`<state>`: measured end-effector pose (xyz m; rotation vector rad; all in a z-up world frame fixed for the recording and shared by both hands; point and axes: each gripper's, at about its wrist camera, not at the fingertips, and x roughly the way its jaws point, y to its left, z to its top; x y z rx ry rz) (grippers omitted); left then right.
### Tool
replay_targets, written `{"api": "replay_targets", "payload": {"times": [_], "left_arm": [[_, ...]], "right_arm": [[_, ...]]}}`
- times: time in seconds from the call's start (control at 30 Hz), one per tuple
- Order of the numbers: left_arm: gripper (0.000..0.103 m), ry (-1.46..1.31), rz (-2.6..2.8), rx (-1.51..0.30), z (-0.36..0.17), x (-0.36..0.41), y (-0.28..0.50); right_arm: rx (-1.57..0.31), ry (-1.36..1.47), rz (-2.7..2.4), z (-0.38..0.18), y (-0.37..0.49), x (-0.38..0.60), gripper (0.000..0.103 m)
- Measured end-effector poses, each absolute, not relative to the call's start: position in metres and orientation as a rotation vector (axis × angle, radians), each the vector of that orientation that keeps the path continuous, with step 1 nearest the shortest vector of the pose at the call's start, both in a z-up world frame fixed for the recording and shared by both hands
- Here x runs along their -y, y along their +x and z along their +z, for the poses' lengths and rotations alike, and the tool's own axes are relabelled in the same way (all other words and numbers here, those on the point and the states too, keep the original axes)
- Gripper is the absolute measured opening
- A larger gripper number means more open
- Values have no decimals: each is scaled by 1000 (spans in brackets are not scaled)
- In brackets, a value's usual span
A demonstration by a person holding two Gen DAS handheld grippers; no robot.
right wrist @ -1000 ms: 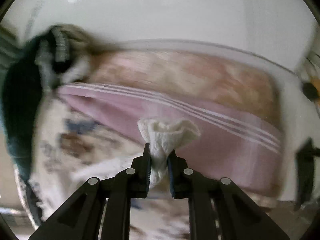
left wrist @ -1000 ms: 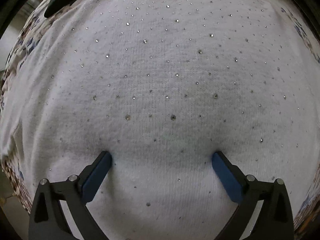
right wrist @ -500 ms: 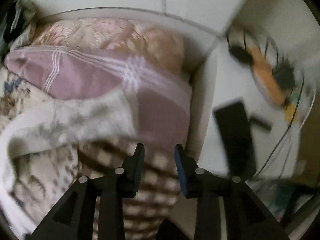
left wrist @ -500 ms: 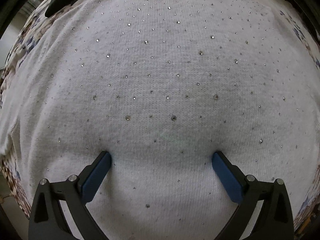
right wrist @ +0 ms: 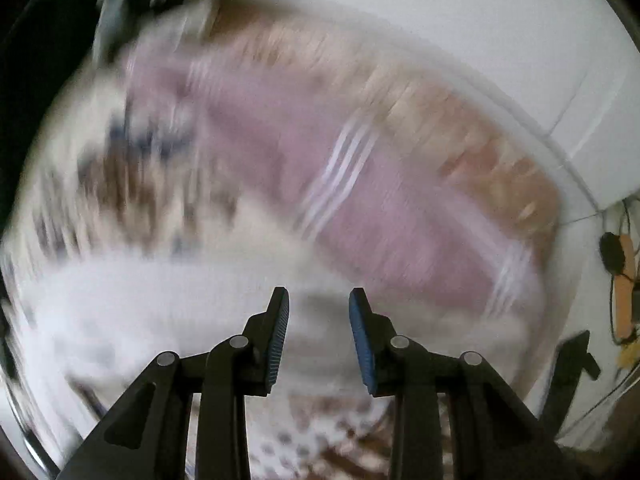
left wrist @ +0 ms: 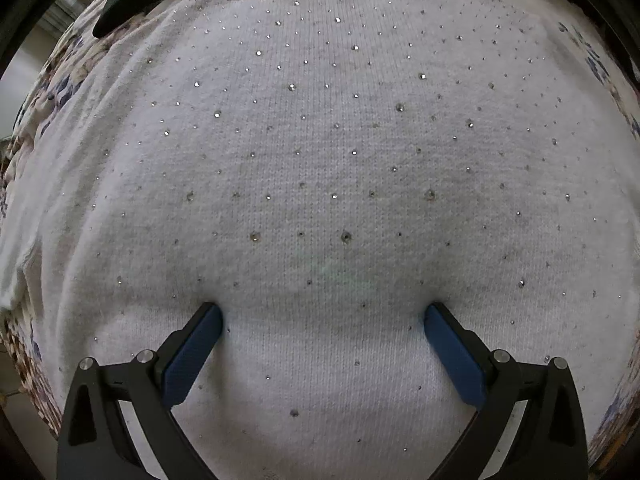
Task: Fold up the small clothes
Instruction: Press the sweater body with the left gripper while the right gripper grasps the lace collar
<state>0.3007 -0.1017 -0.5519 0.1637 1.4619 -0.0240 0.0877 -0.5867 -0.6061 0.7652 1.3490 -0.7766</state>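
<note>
The white knit sweater (left wrist: 320, 160) is spread across nearly the whole left wrist view; patterned bedding (left wrist: 60, 80) is seen only at the frame edges. The left gripper (left wrist: 322, 320) is pressed into it, jaws wide. The right gripper (right wrist: 319, 300) is seen with jaws narrowly parted, nothing between.

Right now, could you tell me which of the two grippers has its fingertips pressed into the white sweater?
The left gripper: its wide-spread fingertips dent the white sweater. The right gripper hangs clear, holding nothing.

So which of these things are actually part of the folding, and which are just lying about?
Part of the job:
- white knit top with sparkly studs
- left gripper, jaws wide, pressing down on it
- right gripper, empty, jaws apart

Just lying about:
- floral bedsheet
- pink striped pillow
- dark cloth
</note>
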Motion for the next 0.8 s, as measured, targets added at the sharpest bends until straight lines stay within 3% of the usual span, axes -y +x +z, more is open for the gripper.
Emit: {"api": "replay_targets", "payload": {"times": [0.13, 0.2, 0.27, 0.37, 0.6, 0.63, 0.7, 0.8], "left_arm": [[103, 162, -28, -1468, -553, 102, 300], [103, 165, -28, -1467, -550, 102, 299], [103, 167, -30, -1456, -549, 102, 297], [103, 160, -24, -1432, -549, 102, 294], [103, 164, -20, -1410, -548, 105, 283], [103, 165, -19, -1413, -547, 106, 283], [103, 167, -23, -1432, -546, 107, 284], [103, 165, -28, -1465, -545, 108, 289]], "right_arm": [[-1418, 892, -766, -616, 30, 554, 33], [-1360, 1013, -793, -611, 2, 550, 33], [-1230, 1148, -834, -602, -26, 551, 37], [-912, 1368, -886, -593, -67, 560, 54], [-571, 1672, -983, -645, -85, 586, 58], [-526, 1658, -1012, -644, -85, 587, 55], [-555, 1544, -1056, -630, -75, 595, 15], [-579, 1290, -1074, -587, -60, 614, 13]]}}
